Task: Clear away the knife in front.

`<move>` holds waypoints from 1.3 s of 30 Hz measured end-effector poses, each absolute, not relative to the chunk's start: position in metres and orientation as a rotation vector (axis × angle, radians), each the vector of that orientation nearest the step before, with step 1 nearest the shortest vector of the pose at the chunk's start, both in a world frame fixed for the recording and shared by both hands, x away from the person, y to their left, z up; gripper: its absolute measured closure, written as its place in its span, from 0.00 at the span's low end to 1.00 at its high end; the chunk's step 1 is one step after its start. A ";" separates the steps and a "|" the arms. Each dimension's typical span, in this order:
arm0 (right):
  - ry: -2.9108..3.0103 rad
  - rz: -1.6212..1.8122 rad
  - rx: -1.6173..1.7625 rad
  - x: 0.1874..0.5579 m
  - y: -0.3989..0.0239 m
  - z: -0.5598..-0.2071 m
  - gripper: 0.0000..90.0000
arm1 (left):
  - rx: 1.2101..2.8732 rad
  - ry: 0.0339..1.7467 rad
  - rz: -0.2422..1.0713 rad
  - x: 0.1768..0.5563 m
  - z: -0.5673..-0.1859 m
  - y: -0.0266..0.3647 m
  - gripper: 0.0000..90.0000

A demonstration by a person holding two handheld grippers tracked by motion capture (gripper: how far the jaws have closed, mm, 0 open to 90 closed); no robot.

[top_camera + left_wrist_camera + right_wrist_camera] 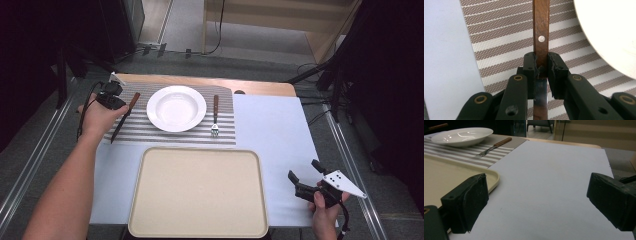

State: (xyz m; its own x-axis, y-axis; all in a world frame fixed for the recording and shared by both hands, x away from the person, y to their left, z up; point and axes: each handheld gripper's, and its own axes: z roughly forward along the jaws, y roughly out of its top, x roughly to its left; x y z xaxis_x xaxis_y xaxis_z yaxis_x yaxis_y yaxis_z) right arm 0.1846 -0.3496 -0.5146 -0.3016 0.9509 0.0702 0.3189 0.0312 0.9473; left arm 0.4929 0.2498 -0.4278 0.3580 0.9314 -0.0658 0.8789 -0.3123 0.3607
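Now the left gripper jaws pinch the knife at its wooden handle.

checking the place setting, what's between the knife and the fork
The white plate lies between knife and fork on the striped mat, in the high view.

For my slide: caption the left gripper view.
Left gripper clamps a wooden-handled knife over the striped placemat.

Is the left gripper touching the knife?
Touching. In the left gripper view, the left gripper has both black jaws pressed against the knife, where its brown wooden handle meets the shiny blade.
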 end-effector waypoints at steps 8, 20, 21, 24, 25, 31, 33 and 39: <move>1.677 1.291 1.302 0.184 -0.350 -0.514 0.04 | 2.333 1.539 0.234 0.474 -0.426 0.241 0.85; 1.671 1.283 1.309 0.184 -0.350 -0.514 0.03 | 2.353 1.460 0.253 0.446 -0.424 0.239 0.85; 1.671 1.282 1.308 0.184 -0.350 -0.514 0.03 | 2.356 1.455 0.253 0.444 -0.424 0.239 0.85; 1.669 1.279 1.307 0.184 -0.350 -0.514 0.03 | 2.374 1.441 0.257 0.435 -0.426 0.238 0.85; 1.669 1.279 1.307 0.184 -0.350 -0.514 0.03 | 2.374 1.441 0.257 0.435 -0.426 0.238 0.85; 1.669 1.282 1.307 0.184 -0.350 -0.514 0.03 | 2.374 1.422 0.247 0.419 -0.427 0.238 0.85; 1.671 1.281 1.302 0.184 -0.350 -0.514 0.03 | 2.358 1.399 0.228 0.408 -0.425 0.236 0.85; 1.672 1.278 1.301 0.184 -0.350 -0.514 0.03 | 2.351 1.358 0.220 0.392 -0.420 0.229 0.85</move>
